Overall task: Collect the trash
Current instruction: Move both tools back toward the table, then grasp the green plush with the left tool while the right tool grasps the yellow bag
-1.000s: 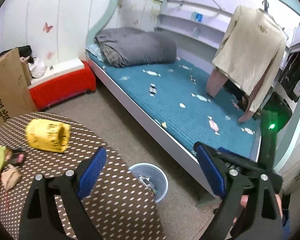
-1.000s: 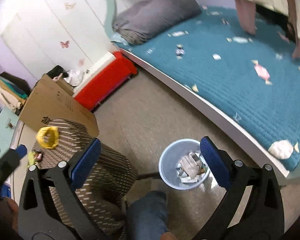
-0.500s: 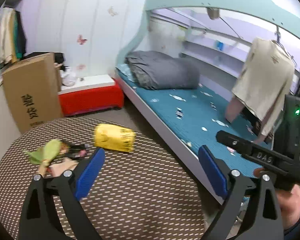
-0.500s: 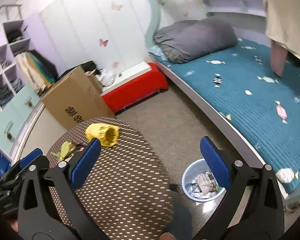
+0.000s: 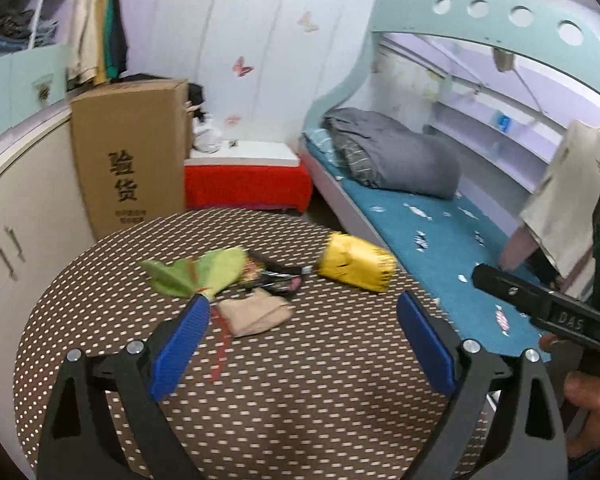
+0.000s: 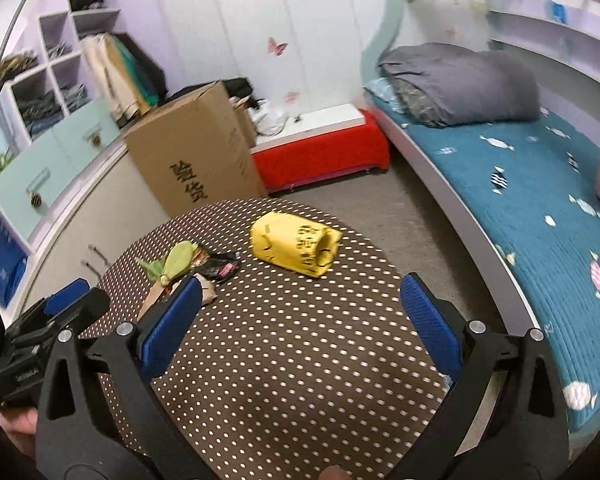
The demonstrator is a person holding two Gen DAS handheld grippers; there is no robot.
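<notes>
"What is on the round table [image 5: 340,400]?"

"Trash. Right ahead of the left gripper [image 5: 302,342] sits a tan crumpled paper [image 5: 256,312]. A green wrapper [image 5: 198,270] is just past its left finger, and a dark snack packet [image 5: 276,276] lies next to that, touching it."

"And the yellow thing?"

"That is a yellow bag [image 5: 356,266], lying on its side. It is ahead of the left gripper, a bit to the right. From the right gripper [image 6: 300,326] it is straight ahead, and its open end [image 6: 320,250] faces that gripper. I cannot tell if anything is in it."

"Are the grippers holding anything?"

"No. Both have their blue fingers spread wide, with nothing between them. They hang over the near part of the table."

"Can you see one gripper from the other?"

"Yes. The right gripper's black body shows at the right edge of the left view, with a hand [image 5: 592,396] on it. The left one shows at the left edge of the right view."

"Any boxes?"

"A big cardboard box [image 5: 132,160] stands on the floor past the table, to the left. Its top looks shut. A red box [image 5: 246,188] with a white lid is beside it, near the bed [image 6: 520,184]. A grey blanket [image 6: 460,84] is rolled up on the bed."
</notes>
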